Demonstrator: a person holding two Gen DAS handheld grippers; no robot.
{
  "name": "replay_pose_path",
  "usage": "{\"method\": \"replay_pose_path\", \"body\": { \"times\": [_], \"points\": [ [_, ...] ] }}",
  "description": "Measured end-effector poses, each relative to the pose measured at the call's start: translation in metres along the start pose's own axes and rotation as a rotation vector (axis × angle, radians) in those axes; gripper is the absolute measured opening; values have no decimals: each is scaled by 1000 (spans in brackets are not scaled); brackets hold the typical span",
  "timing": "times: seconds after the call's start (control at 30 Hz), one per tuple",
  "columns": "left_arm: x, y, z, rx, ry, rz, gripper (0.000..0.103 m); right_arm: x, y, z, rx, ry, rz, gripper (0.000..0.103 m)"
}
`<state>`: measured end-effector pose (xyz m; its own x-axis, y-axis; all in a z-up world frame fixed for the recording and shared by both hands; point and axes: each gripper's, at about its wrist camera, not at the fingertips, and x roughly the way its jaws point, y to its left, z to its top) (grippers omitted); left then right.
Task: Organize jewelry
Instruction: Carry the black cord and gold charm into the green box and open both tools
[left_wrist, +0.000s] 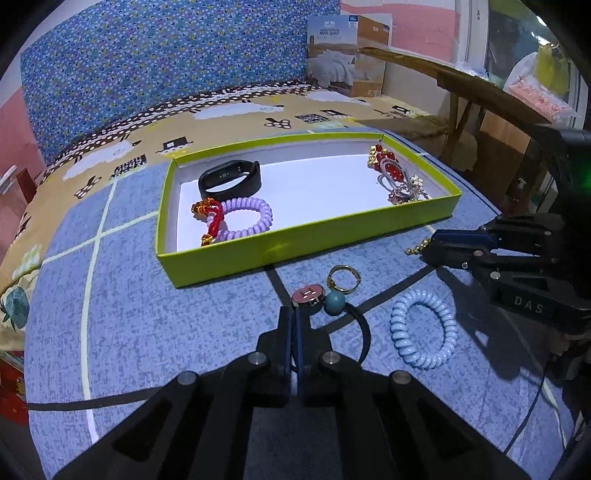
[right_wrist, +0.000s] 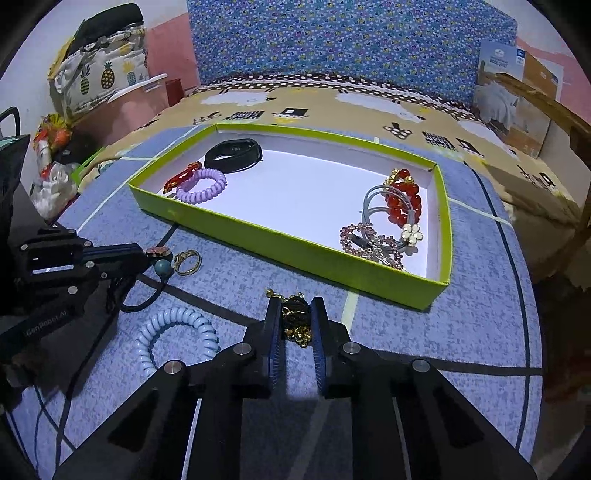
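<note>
A lime-green tray (left_wrist: 229, 264) (right_wrist: 295, 254) holds a black band (left_wrist: 229, 180), a purple coil tie (left_wrist: 246, 218) and red clip at its left, and red beads (right_wrist: 404, 199) with hair ties at its right. My left gripper (left_wrist: 294, 314) is shut on the black elastic of a hair tie with a teal bead (left_wrist: 334, 303) and a pink disc (left_wrist: 307, 294), beside a gold ring (left_wrist: 344, 275). My right gripper (right_wrist: 295, 306) is shut on a gold chain piece (right_wrist: 295, 321) near the tray's front wall. A light-blue coil tie (left_wrist: 423, 328) (right_wrist: 177, 334) lies between them.
The blue patterned cloth covers a bed. A wooden bench (left_wrist: 461, 77) and a quilt box (left_wrist: 347, 51) stand at the right. A pineapple-print bag (right_wrist: 103, 74) and clutter sit at the left in the right wrist view.
</note>
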<state>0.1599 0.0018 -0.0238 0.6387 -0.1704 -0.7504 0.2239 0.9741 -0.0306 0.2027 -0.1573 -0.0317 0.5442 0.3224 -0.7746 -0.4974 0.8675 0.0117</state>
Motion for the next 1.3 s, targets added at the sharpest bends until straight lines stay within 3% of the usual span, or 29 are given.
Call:
{"method": "replay_pose_path", "body": {
  "times": [0.6, 0.93, 1.3],
  "points": [
    [-40, 4, 12, -27, -104, -38, 2, -33, 0, 6, 12, -85, 0, 15],
    [-49, 6, 47, -11, -168, -33, 2, -41, -1, 27, 10, -130, 1, 15],
    [-23, 13, 90, -17, -175, -36, 2, -20, -16, 61, 44, -139, 22, 15]
  ]
}}
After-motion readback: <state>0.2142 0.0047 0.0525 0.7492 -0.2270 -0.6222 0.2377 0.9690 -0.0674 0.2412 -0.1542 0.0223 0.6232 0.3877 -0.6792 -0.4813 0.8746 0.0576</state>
